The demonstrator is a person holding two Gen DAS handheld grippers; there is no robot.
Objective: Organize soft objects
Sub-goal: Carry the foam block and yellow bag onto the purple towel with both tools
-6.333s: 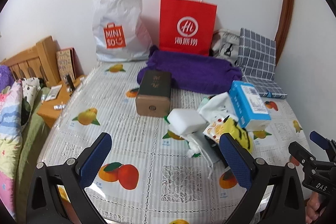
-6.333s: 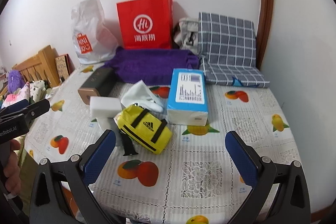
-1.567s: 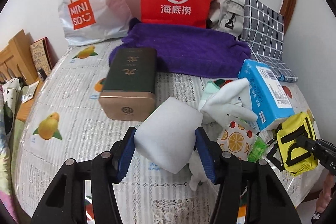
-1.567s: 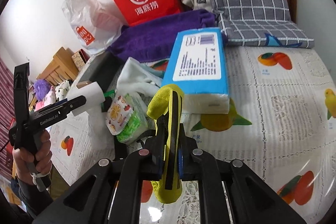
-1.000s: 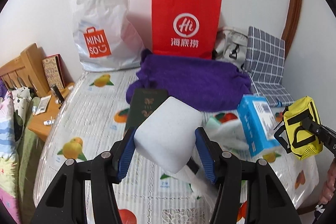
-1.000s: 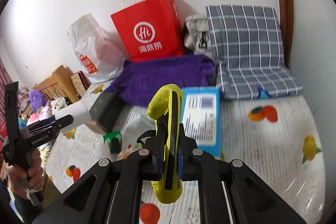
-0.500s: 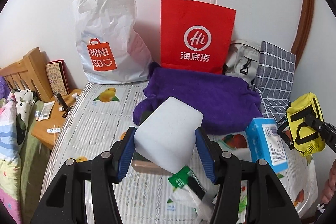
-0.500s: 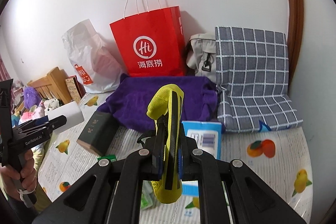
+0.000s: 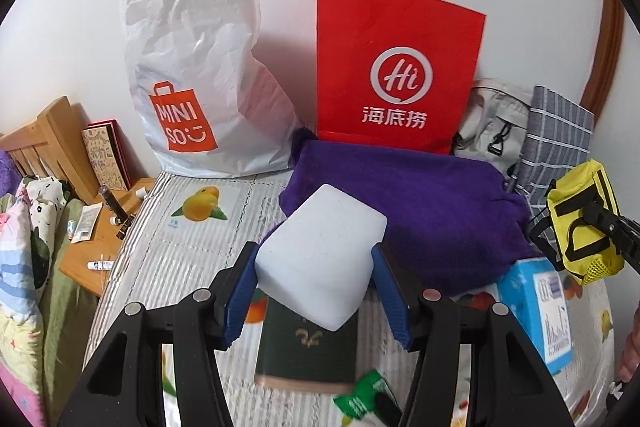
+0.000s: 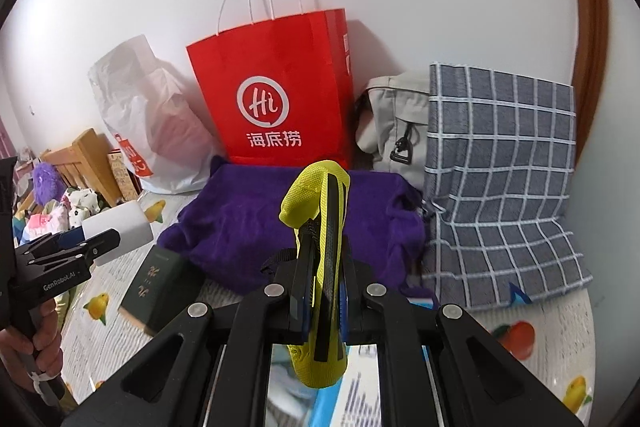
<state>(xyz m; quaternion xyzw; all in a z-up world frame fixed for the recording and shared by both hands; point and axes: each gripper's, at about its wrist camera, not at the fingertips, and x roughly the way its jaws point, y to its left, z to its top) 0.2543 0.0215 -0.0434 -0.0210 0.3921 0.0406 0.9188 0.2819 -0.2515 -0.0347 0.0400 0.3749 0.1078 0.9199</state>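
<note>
Two soft things are held up above the fruit-print tablecloth (image 9: pixel 168 259). The left gripper (image 9: pixel 316 291) has its blue pads about half apart, pressed on a white foam block (image 9: pixel 320 263) (squarish, rounded corners, tilted on one edge). The right gripper (image 10: pixel 324 299) is squeezed nearly together on a small yellow mesh pouch with black straps (image 10: pixel 320 211), which stands on edge between the fingers. Against the wall behind, a red paper carrier bag (image 9: pixel 396 67) reads "Hi" with Chinese characters, and a white plastic bag (image 9: pixel 200 67) reads "MINISO". A purple fleece blanket (image 9: pixel 432 203) lies before them, beside a grey checked cushion (image 10: pixel 500 179). Below the block sits a dark green box (image 9: pixel 304 351).
</note>
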